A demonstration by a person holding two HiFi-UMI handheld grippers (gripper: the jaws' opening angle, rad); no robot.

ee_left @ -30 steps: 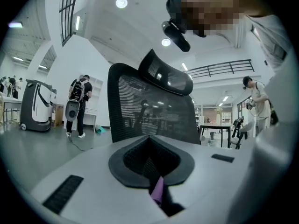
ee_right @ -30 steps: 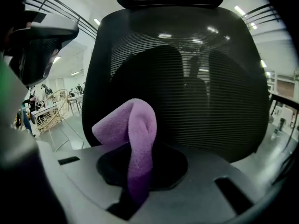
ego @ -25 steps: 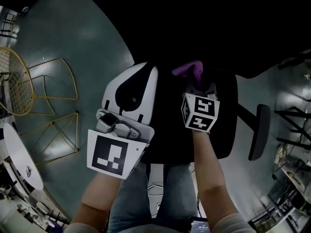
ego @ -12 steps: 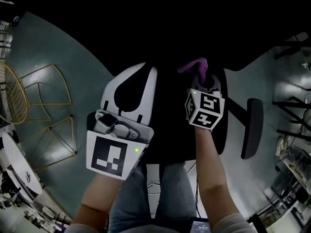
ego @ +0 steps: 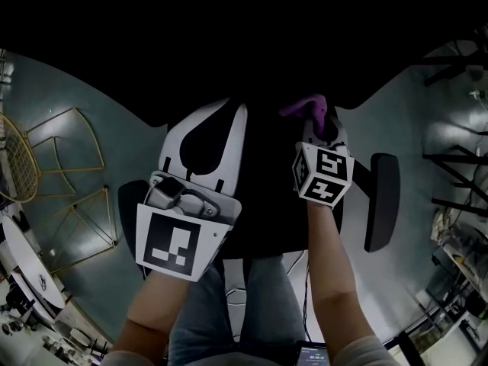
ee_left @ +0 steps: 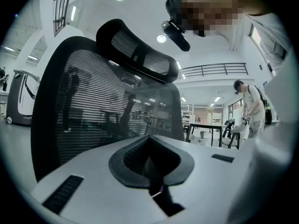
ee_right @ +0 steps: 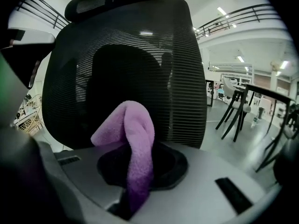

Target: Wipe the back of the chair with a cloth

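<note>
Right gripper clamping purple cloth, nudged slightly right since earlier, left gripper closed, empty, unmoved

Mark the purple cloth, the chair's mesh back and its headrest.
purple cloth (ee_right: pixel 135 139): right gripper view, on the folded middle of the fabric.
mesh back (ee_right: pixel 135 27): right gripper view, upper centre of the mesh.
headrest (ee_left: pixel 140 52): left gripper view, middle of the curved pad.
</note>
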